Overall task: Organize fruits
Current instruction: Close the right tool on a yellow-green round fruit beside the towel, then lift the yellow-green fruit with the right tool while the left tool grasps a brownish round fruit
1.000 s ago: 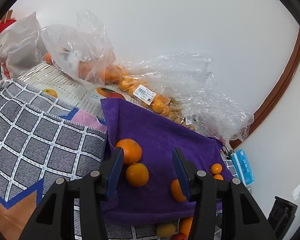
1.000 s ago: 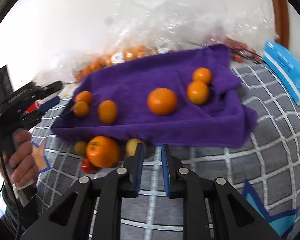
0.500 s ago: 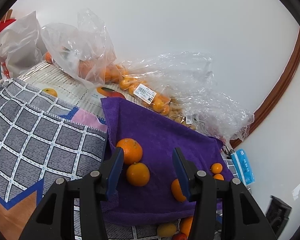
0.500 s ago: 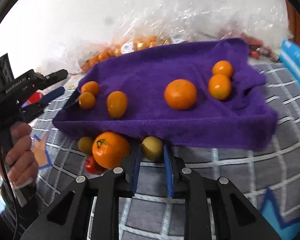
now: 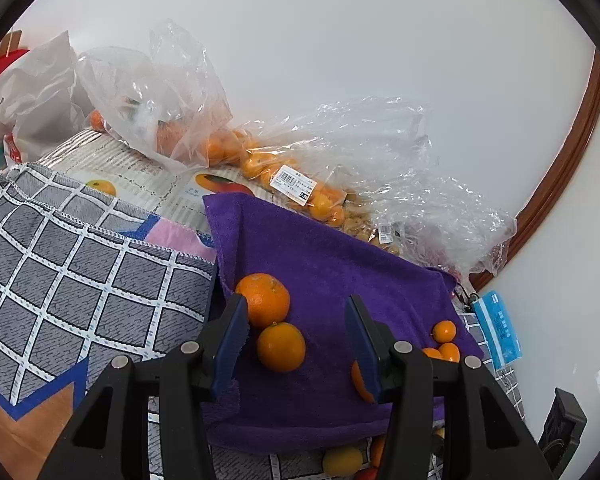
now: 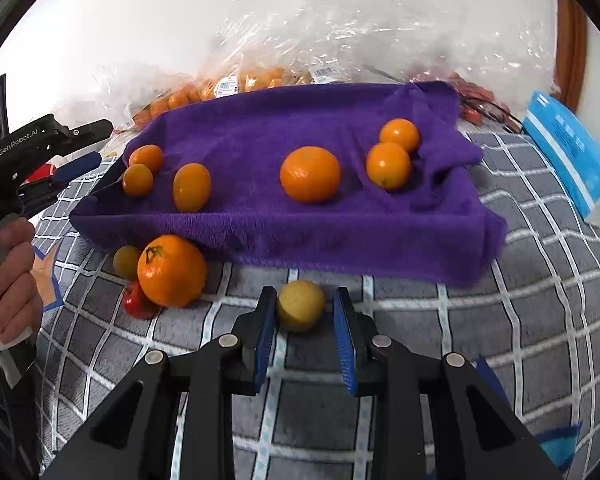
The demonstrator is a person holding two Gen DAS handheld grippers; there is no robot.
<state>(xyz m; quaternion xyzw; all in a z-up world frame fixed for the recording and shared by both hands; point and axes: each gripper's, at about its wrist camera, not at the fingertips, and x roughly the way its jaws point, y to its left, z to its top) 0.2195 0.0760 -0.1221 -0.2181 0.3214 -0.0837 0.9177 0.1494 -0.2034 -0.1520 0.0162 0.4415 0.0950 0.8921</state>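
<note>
A purple towel (image 6: 284,128) lies on a grey checked cloth (image 6: 520,280) and carries several oranges, among them a big one (image 6: 310,174). In front of the towel lie a small yellow fruit (image 6: 300,306), a large orange (image 6: 171,271), a red fruit (image 6: 136,305) and a greenish one (image 6: 126,261). My right gripper (image 6: 305,312) is open, its jaws on either side of the yellow fruit. My left gripper (image 5: 296,320) is open above the towel (image 5: 340,280), near two oranges (image 5: 281,346). It also shows in the right wrist view (image 6: 66,156).
Clear plastic bags (image 5: 204,120) of small oranges lie behind the towel against a white wall. A blue packet (image 6: 568,152) lies at the right. A white bag (image 5: 40,92) stands at the far left. A printed sheet (image 5: 140,176) lies under the bags.
My right gripper has opened and moved forward, so the yellow fruit now sits between its jaws. My left gripper has stayed nearly still.
</note>
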